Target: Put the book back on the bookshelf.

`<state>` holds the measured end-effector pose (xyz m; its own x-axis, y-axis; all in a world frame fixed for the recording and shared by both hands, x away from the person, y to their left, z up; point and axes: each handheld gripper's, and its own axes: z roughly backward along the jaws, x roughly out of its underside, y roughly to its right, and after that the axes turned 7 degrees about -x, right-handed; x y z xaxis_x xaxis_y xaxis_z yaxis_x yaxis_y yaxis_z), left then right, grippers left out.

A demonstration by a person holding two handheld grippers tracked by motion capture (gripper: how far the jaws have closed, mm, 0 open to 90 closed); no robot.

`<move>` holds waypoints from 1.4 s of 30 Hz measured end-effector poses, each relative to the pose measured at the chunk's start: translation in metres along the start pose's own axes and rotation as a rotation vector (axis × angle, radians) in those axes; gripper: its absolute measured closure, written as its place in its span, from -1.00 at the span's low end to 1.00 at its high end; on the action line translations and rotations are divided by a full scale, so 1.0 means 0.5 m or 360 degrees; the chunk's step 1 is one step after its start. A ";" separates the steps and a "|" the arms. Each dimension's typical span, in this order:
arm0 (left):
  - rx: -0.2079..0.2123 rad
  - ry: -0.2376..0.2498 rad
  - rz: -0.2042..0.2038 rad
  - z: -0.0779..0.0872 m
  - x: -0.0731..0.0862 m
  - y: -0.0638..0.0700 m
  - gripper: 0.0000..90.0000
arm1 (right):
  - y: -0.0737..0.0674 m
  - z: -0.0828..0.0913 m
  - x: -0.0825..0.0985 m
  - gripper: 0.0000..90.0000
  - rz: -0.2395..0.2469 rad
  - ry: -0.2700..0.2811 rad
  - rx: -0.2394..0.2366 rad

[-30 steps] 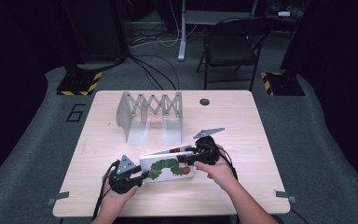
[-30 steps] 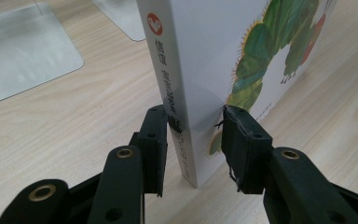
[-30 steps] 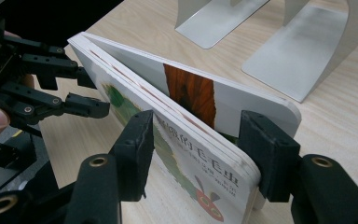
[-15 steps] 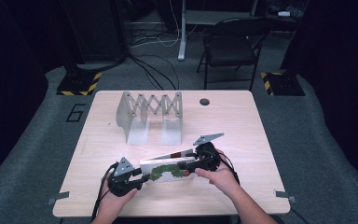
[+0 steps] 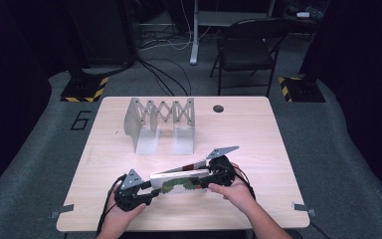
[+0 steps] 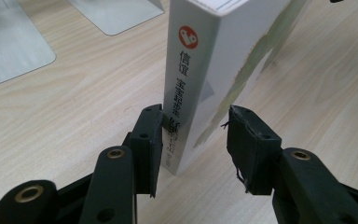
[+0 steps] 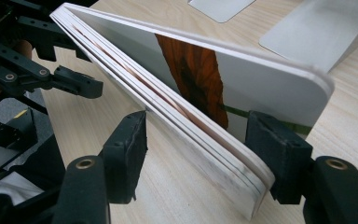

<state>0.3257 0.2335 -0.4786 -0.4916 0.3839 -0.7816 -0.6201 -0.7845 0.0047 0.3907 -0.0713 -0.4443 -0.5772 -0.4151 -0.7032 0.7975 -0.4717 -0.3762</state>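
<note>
Left gripper [image 6: 193, 140]: jaws spread, just been opening; the book's [image 6: 205, 70] spine end stands between them, one pad touching or nearly so, the other clear of the cover. Right gripper [image 7: 200, 149]: jaws also just been opening, straddling the page-edge end; far pad seems to rest against the cover, near pad apart. The book stands on edge near the table's [image 5: 258, 129] front, between both hands. Folding metal rack [image 5: 160, 122] further back.
</note>
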 end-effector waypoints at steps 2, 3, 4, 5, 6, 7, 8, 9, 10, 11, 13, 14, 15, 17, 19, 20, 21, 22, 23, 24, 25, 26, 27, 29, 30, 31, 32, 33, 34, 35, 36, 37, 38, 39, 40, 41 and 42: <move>0.0002 0.0007 -0.0001 0.000 0.001 0.002 0.24 | -0.001 0.001 0.002 -0.14 -0.0006 -0.0015 0.0006; 0.0001 0.0007 -0.0002 0.001 0.001 0.002 0.24 | 0.002 0.001 0.003 -0.14 0.0017 -0.0014 0.0008; 0.0001 0.0007 -0.0007 0.001 0.001 0.002 0.24 | 0.003 0.001 0.004 -0.14 0.0016 -0.0024 0.0010; 0.0004 0.0005 -0.0002 0.000 0.001 0.002 0.24 | 0.004 0.001 0.005 -0.14 0.0028 -0.0023 0.0016; 0.0005 0.0005 -0.0008 0.000 0.001 0.001 0.23 | 0.005 0.001 0.006 -0.13 0.0022 -0.0026 0.0015; 0.0005 0.0005 -0.0008 0.000 0.001 0.001 0.23 | 0.005 0.001 0.006 -0.13 0.0022 -0.0026 0.0015; 0.0008 0.0005 -0.0010 0.000 0.001 0.001 0.23 | 0.004 0.000 0.006 -0.13 0.0013 -0.0027 0.0017; 0.0013 0.0007 -0.0003 -0.001 0.001 0.000 0.23 | 0.004 0.000 0.007 -0.12 0.0011 -0.0030 0.0017; 0.0020 0.0006 0.0003 -0.001 0.001 -0.001 0.22 | 0.005 0.000 0.008 -0.09 0.0008 -0.0033 0.0018; 0.0021 0.0009 -0.0004 -0.001 0.000 -0.003 0.21 | 0.005 -0.001 0.008 -0.07 0.0008 -0.0034 0.0017; 0.0015 0.0006 -0.0002 -0.003 -0.001 -0.003 0.14 | 0.007 0.000 0.008 -0.04 0.0006 -0.0044 0.0013; -0.0004 0.0014 -0.0007 -0.005 -0.001 -0.002 0.03 | 0.009 0.001 0.009 -0.04 0.0010 -0.0048 0.0012; -0.0003 0.0002 -0.0004 -0.005 -0.001 -0.002 -0.01 | 0.009 0.001 0.010 -0.03 0.0004 -0.0048 0.0004; 0.0002 0.0003 0.0011 -0.007 -0.001 -0.003 -0.04 | 0.009 0.002 0.011 -0.03 -0.0009 -0.0051 0.0005; 0.0005 0.0010 0.0008 -0.008 -0.002 -0.007 -0.07 | 0.009 0.002 0.011 -0.03 -0.0006 -0.0051 0.0005; 0.0015 0.0016 0.0036 -0.010 -0.003 -0.009 -0.08 | 0.010 0.002 0.012 -0.03 0.0005 -0.0050 0.0004; 0.0015 0.0017 0.0032 -0.012 -0.004 -0.011 -0.09 | 0.010 0.002 0.012 -0.03 -0.0004 -0.0050 0.0006; 0.0025 0.0020 0.0041 -0.015 -0.005 -0.012 -0.09 | 0.008 0.002 0.013 -0.04 -0.0029 -0.0052 0.0007; 0.0041 0.0008 0.0033 -0.015 -0.006 -0.014 -0.08 | 0.010 0.002 0.013 -0.04 -0.0014 -0.0048 0.0005; 0.0028 0.0022 0.0020 -0.018 -0.006 -0.014 -0.07 | 0.011 0.002 0.014 -0.04 -0.0008 -0.0043 0.0004; 0.0038 0.0016 0.0032 -0.020 -0.007 -0.013 -0.06 | 0.011 0.002 0.014 -0.04 -0.0020 -0.0048 0.0009; 0.0044 0.0020 0.0026 -0.022 -0.008 -0.014 -0.05 | 0.011 0.003 0.015 -0.05 -0.0020 -0.0049 0.0012; 0.0059 0.0005 0.0005 -0.023 -0.010 -0.016 -0.04 | 0.013 0.003 0.016 -0.05 -0.0013 -0.0048 0.0016; 0.0070 0.0011 -0.0001 -0.027 -0.013 -0.016 -0.03 | 0.013 0.004 0.019 -0.05 -0.0033 -0.0043 0.0025; 0.0083 0.0019 0.0021 -0.029 -0.014 -0.012 -0.03 | 0.014 0.005 0.021 -0.05 -0.0034 -0.0041 0.0025; 0.0081 0.0029 0.0001 -0.031 -0.016 -0.012 -0.02 | 0.014 0.006 0.022 -0.05 -0.0048 -0.0040 0.0031; 0.0091 0.0045 -0.0016 -0.034 -0.018 -0.010 0.00 | 0.017 0.007 0.024 -0.05 -0.0037 -0.0034 0.0037; 0.0101 0.0050 -0.0026 -0.036 -0.020 -0.007 0.03 | 0.017 0.010 0.025 -0.05 -0.0050 -0.0033 0.0043; 0.0107 0.0050 -0.0042 -0.036 -0.022 -0.007 0.04 | 0.018 0.011 0.027 -0.05 -0.0062 -0.0031 0.0048; 0.0116 0.0055 -0.0037 -0.038 -0.023 -0.004 0.06 | 0.019 0.012 0.028 -0.05 -0.0062 -0.0027 0.0046; 0.0117 0.0056 -0.0055 -0.040 -0.025 -0.002 0.08 | 0.021 0.013 0.029 -0.05 -0.0058 -0.0029 0.0052; 0.0111 0.0053 -0.0068 -0.041 -0.026 -0.001 0.08 | 0.020 0.014 0.030 -0.05 -0.0086 -0.0022 0.0054; 0.0128 0.0033 -0.0073 -0.042 -0.028 -0.001 0.08 | 0.021 0.015 0.031 -0.05 -0.0081 -0.0020 0.0060; 0.0110 0.0053 -0.0071 -0.044 -0.028 0.000 0.08 | 0.023 0.015 0.032 -0.05 -0.0072 -0.0014 0.0066; 0.0116 0.0047 -0.0074 -0.045 -0.029 -0.001 0.08 | 0.023 0.016 0.033 -0.04 -0.0092 -0.0012 0.0070; 0.0120 0.0047 -0.0069 -0.046 -0.030 -0.001 0.08 | 0.025 0.016 0.035 -0.04 -0.0084 -0.0015 0.0079; 0.0121 0.0052 -0.0062 -0.047 -0.030 -0.001 0.09 | 0.027 0.017 0.036 -0.04 -0.0080 -0.0010 0.0084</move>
<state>0.3478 0.2166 -0.4814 -0.4468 0.3965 -0.8020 -0.6837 -0.7295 0.0202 0.3898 -0.0916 -0.4570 -0.6173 -0.3949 -0.6804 0.7574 -0.5323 -0.3783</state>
